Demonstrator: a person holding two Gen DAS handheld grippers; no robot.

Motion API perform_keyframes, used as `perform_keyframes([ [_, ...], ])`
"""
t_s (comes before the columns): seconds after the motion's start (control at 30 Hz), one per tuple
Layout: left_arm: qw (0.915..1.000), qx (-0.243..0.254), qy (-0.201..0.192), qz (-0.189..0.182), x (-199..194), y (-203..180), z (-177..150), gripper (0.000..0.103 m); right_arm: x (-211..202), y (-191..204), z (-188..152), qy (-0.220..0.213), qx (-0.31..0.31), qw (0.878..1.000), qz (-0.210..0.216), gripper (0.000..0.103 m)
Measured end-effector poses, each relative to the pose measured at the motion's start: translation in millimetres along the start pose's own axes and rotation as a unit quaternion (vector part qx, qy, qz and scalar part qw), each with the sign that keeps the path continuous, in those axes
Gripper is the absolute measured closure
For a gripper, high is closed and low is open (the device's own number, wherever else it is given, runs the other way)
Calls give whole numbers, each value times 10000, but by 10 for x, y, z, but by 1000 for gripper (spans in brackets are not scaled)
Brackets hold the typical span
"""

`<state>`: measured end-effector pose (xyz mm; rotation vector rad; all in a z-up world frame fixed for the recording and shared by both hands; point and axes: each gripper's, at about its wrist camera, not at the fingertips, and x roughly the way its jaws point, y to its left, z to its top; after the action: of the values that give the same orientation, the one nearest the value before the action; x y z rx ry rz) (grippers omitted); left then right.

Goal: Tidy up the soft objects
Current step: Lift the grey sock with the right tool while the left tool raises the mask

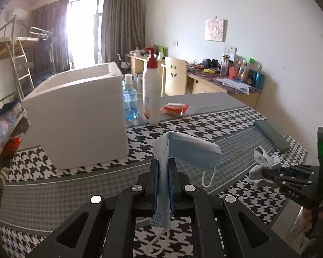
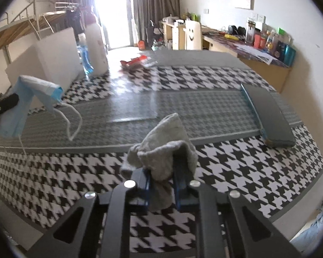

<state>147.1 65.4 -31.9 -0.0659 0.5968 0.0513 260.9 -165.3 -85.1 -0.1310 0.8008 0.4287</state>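
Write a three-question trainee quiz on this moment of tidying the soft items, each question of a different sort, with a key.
1. True or false: the left gripper is shut on a blue face mask.
2. What does the right gripper hold? A) grey sock B) red packet C) blue spray bottle
3. Fill in: the white foam box stands on the ____ side of the houndstooth tablecloth, seen from the left wrist.

Key: 1 true; 2 A; 3 left.

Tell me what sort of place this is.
Probably a dorm-style bedroom: a loft bed with ladder by the curtained window, and cluttered desks along the wall behind the houndstooth-covered table.
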Motion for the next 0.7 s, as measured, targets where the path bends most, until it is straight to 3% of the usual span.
perform_keyframes([
  [0.7,9963,-192,-677,496,-492,219,92,94,-534,541,329,-900,-415,9912,872,82],
])
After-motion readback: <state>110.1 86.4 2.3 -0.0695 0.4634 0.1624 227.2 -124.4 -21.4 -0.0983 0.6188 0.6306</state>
